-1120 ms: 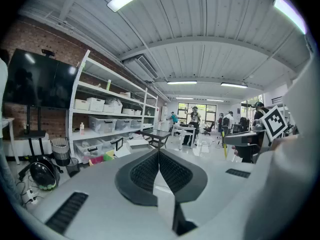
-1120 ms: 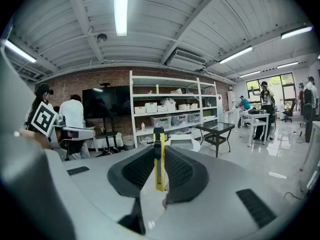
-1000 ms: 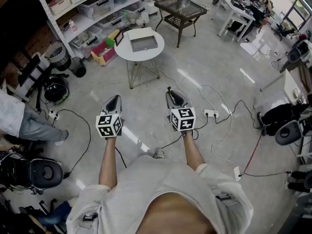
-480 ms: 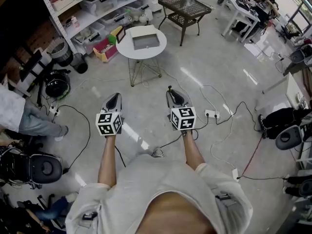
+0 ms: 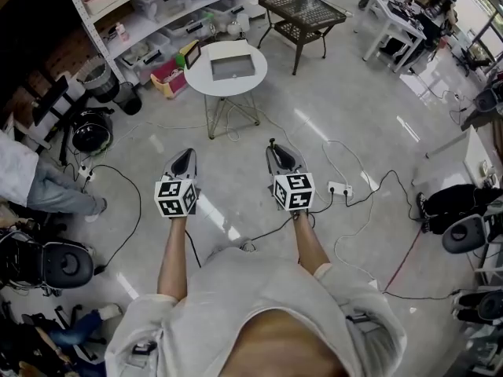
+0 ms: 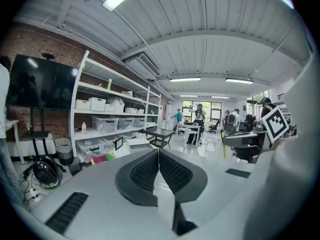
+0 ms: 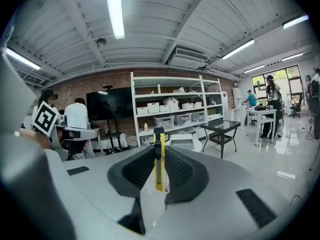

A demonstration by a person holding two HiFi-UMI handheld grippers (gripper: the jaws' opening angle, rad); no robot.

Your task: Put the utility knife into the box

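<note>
A yellow utility knife [image 7: 159, 159] stands upright between the pads of my right gripper [image 7: 159, 170], which is shut on it. In the head view the right gripper [image 5: 276, 151] is held above the floor with the knife's black tip [image 5: 273, 142] poking out in front. My left gripper [image 5: 184, 160] hangs beside it at the same height; in its own view the left gripper [image 6: 159, 170] has its pads pressed together on nothing. The grey open box [image 5: 232, 67] sits on a small round white table [image 5: 203, 75], well ahead of both grippers.
White shelving [image 5: 149, 22] with storage bins runs behind the round table. A dark glass-topped side table [image 5: 302, 10] stands to its right. Cables and a power strip [image 5: 338, 188] lie on the floor. A seated person [image 5: 31, 183] and a chair [image 5: 55, 264] are at the left.
The view has crept forward a little: the round table and box sit slightly further right and higher in frame. Both grippers keep the same pose and grip.
</note>
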